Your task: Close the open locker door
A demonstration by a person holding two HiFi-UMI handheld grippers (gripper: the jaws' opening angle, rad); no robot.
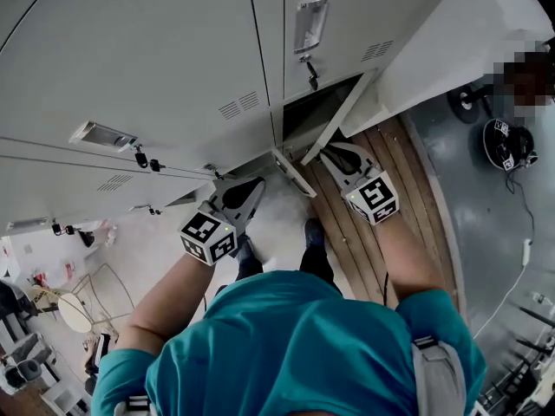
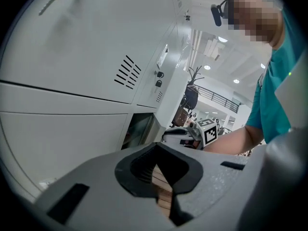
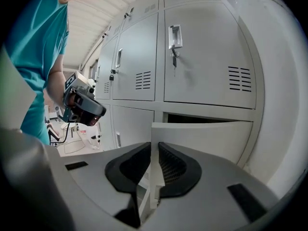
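Down at the bottom row of the grey locker bank, one door stood open – the open locker door [image 1: 341,118]. It was hinged on the side nearest the white side wall [image 1: 451,42] and swung out over the wooden floor strip [image 1: 390,163]. Behind it showed one dark compartment [image 1: 316,111]. The closed door above [image 3: 207,47] had a key hanging in its lock.

Two grippers were out. The right gripper [image 1: 328,152] pinched the open door's free vertical edge, one pad on each face of the panel. The left gripper [image 1: 257,183] had its jaw tips pressed together with nothing in them. It hung just beside that free edge, apart from it, above the pale floor [image 1: 156,241].

A wedge of open room lay between door and frame—the wall stood close on the hinge side. The person's two shoes [image 1: 314,232] stood behind the grippers.
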